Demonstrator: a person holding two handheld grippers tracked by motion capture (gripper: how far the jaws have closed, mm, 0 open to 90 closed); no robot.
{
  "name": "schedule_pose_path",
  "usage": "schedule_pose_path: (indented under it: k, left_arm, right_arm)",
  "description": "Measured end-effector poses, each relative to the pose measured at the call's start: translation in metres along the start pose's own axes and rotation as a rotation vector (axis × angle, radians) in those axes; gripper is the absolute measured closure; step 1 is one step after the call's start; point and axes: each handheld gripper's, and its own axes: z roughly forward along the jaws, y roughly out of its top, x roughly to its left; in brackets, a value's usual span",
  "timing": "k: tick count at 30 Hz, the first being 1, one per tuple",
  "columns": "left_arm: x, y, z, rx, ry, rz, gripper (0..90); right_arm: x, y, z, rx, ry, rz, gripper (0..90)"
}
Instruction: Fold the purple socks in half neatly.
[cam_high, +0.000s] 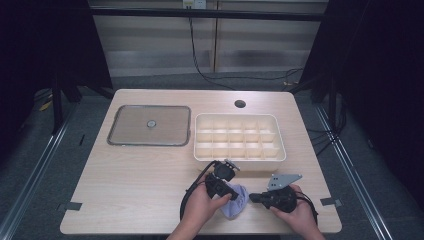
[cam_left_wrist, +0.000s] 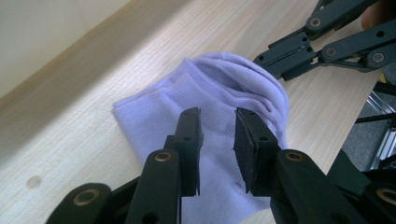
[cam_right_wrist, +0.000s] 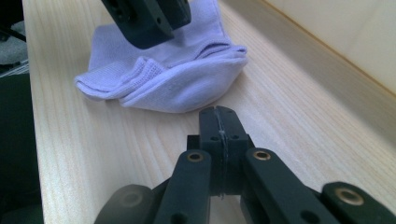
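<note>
Sock: small folded lilac knitted sock, lay near the table's near edge, between both grippers, probably for folding before storage.
Left gripper: hung over the sock, jaws a little apart, pads not pressing the fabric, seemingly after letting go.
Right gripper: rested just right of the sock, jaws together, empty, apparently waiting.
Box: white plastic divided organiser box, stood farther, compartments empty, likely the destination.
Lid: transparent rectangular lid, lay left of the box.
</note>
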Motion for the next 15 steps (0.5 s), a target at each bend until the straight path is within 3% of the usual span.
schedule_pose_path:
  k: [7,15]
  left_arm:
    - [0.006,-0.004,-0.011,-0.021,0.011,-0.023,68.4]
    - [0.016,-0.01,-0.018,-0.006,0.007,-0.052,66.7]
  right_arm:
    - [0.001,0.001,0.0,0.007,0.001,-0.011,90.0]
    - [0.002,0.001,0.001,0.006,-0.001,-0.016,90.0]
